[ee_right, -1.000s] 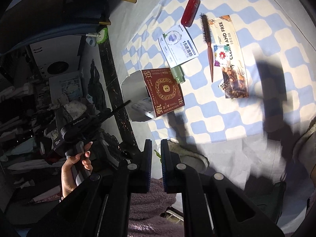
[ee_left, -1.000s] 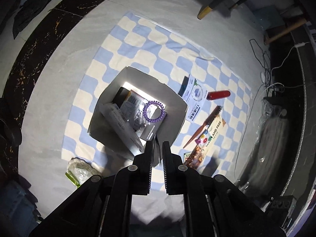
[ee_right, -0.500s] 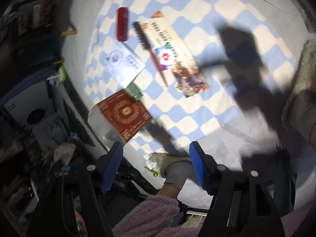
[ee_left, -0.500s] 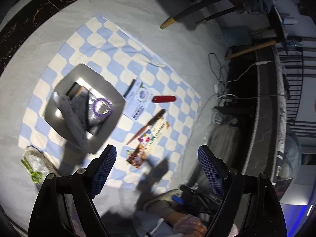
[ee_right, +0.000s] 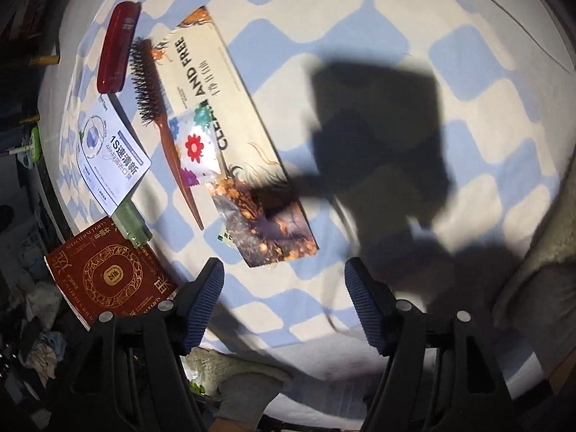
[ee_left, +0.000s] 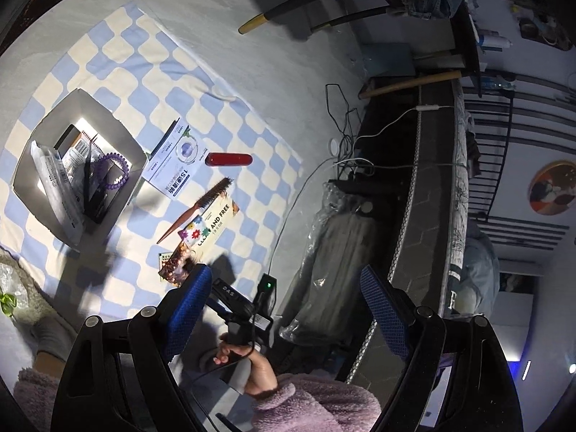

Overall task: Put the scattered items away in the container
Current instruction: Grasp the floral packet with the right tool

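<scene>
A grey cardboard box point(ee_left: 118, 133) stands on the blue-and-cream checked cloth point(ee_left: 126, 54), holding a purple hair coil point(ee_left: 115, 169) and several packets. Beside it lie a white leaflet point(ee_right: 111, 158), a red case point(ee_right: 117, 46), a wooden brush point(ee_right: 158, 108), a long "CLEAN AND FREE" packet point(ee_right: 230, 118) with a flowered sachet point(ee_right: 196, 147) on it, and a green bottle point(ee_right: 131, 221). My right gripper point(ee_right: 284, 277) hangs open and empty low over the cloth, just below the packet's dark end. My left gripper point(ee_left: 284, 288) is open and empty, high above the floor.
The box's red printed side point(ee_right: 111, 277) sits at the right wrist view's lower left. A hand in a pink fleece sleeve point(ee_left: 252, 363) holds the other gripper's handle. Cables point(ee_left: 345, 144), a plastic-wrapped bundle point(ee_left: 334, 252) and chair legs point(ee_left: 306, 3) lie beyond the cloth. A grey-socked foot point(ee_left: 50, 334) rests near its corner.
Both grippers went from shut to wide open. The right one dropped toward the cloth, so the packet and brush loom larger. The left one tilted up, sliding the box to the left.
</scene>
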Action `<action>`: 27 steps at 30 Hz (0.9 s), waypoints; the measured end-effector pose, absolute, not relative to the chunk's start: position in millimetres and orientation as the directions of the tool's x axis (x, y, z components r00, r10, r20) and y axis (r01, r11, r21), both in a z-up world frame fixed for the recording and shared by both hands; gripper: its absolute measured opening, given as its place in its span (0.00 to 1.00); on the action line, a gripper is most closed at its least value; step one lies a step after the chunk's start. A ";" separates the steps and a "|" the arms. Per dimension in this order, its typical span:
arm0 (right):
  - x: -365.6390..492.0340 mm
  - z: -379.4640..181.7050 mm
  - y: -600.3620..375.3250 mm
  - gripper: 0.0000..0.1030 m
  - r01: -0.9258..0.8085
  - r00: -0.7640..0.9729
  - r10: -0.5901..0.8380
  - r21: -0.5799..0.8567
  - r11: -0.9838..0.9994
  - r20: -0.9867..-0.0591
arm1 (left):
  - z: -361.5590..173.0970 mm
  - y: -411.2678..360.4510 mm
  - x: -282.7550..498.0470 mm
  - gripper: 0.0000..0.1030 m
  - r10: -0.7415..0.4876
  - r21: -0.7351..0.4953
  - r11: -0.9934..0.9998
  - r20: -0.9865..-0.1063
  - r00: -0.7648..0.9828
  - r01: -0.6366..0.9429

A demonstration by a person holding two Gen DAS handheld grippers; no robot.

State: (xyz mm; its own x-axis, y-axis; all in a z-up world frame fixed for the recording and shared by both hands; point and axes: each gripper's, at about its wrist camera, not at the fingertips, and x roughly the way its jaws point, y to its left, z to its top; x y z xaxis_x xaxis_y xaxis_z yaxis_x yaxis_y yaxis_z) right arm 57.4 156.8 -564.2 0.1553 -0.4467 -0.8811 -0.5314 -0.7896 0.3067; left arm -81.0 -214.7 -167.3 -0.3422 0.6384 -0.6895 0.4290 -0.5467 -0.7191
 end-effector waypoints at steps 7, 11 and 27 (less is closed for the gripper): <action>13.7 -566.2 123.1 0.68 -0.472 0.069 -0.411 0.333 -0.816 -0.909 | -160.1 -224.3 -85.0 0.82 0.587 -0.666 -0.620 -0.745 -0.319 0.416; -5.3 -573.1 101.8 0.50 -0.338 0.064 -0.320 0.281 -0.898 -0.945 | -165.2 -224.0 -86.5 0.82 0.602 -0.662 -0.608 -0.745 -0.288 0.438; 0.3 -590.8 89.8 0.15 -0.290 0.075 -0.204 0.174 -0.941 -0.976 | -158.8 -207.0 -101.5 0.82 0.566 -0.617 -0.644 -0.782 -0.260 0.452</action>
